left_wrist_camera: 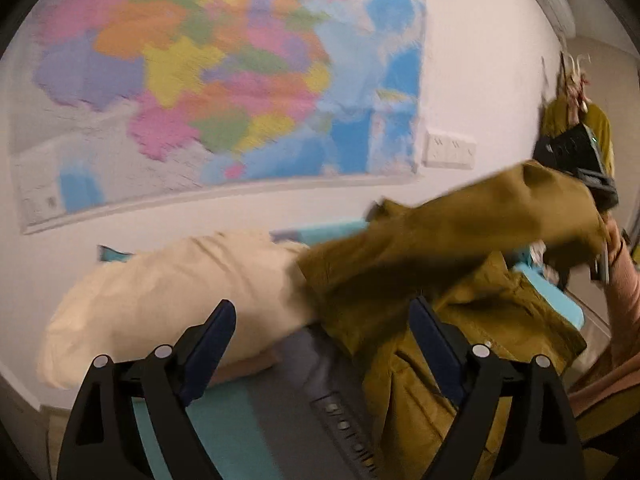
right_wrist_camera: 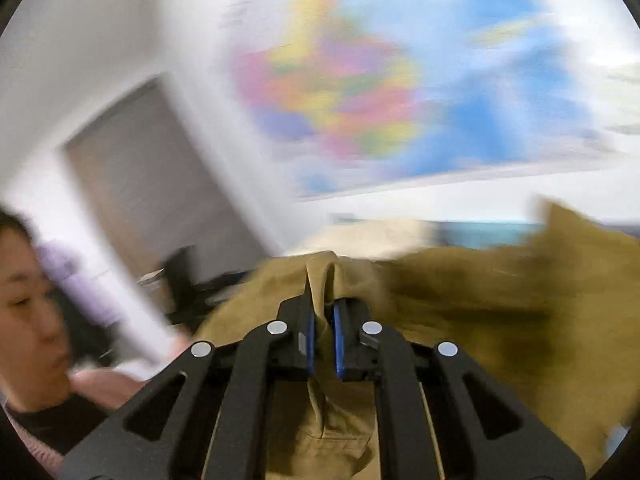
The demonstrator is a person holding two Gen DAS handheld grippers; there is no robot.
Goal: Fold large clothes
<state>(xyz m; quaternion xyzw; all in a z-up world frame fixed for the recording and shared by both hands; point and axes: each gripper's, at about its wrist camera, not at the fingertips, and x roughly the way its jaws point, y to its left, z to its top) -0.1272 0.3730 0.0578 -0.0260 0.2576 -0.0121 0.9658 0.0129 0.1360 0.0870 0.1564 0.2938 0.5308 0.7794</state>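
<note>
The right gripper is clenched on a fold of the olive-brown garment; the cloth is pinched between its blue pads and rises above the fingertips. In the left wrist view, one part of the garment is lifted and stretched toward the right gripper at the right edge, while the rest is heaped on the bed below. The left gripper is released, its jaws spread wide, and nothing is held between them. A cream pillow is seen beside the garment, touching it. A coloured map is fixed on the white wall behind. The right wrist view is strongly blurred.
</note>
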